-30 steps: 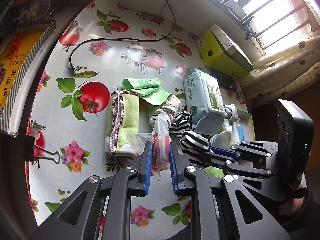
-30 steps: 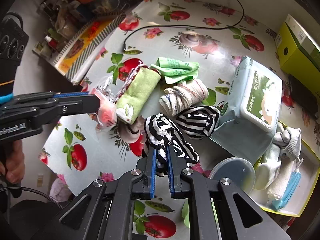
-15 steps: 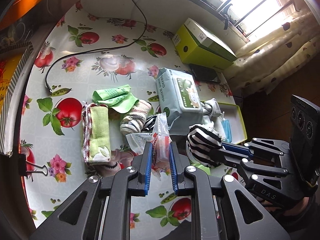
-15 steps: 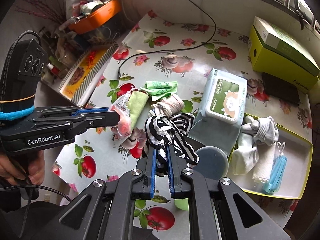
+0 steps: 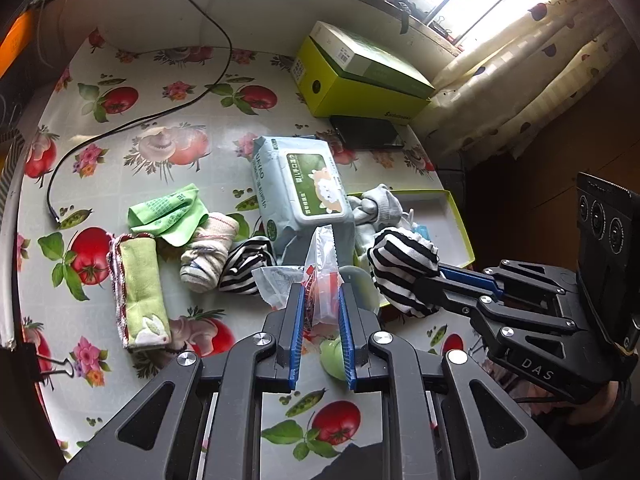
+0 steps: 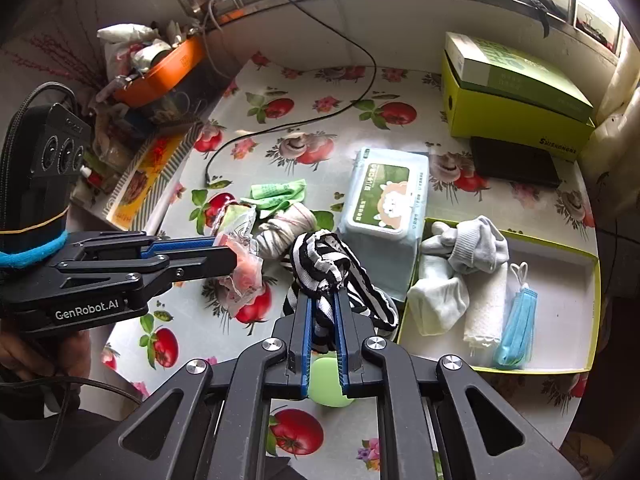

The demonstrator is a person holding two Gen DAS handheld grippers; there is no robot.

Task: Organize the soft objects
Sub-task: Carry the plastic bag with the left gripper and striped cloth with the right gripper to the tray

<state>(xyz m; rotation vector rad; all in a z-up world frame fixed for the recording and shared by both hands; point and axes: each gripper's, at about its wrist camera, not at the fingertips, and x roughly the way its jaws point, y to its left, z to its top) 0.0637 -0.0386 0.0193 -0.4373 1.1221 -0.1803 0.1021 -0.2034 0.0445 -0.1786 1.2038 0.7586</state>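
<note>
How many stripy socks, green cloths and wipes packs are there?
Stripy socks: 2
Green cloths: 2
Wipes packs: 1
Total: 5

**Few Legible Markings Found Among the Clutter**

"GenRobot.AI" was printed in white on the body of the left gripper (image 6: 240, 258), and "DAS" was read on the right gripper (image 5: 430, 276). "SUISHONGNS", or something close to it, was lettered along the yellow-green box (image 6: 516, 112). The wet-wipes pack (image 5: 300, 196) was labelled in characters too small to be read.
</note>
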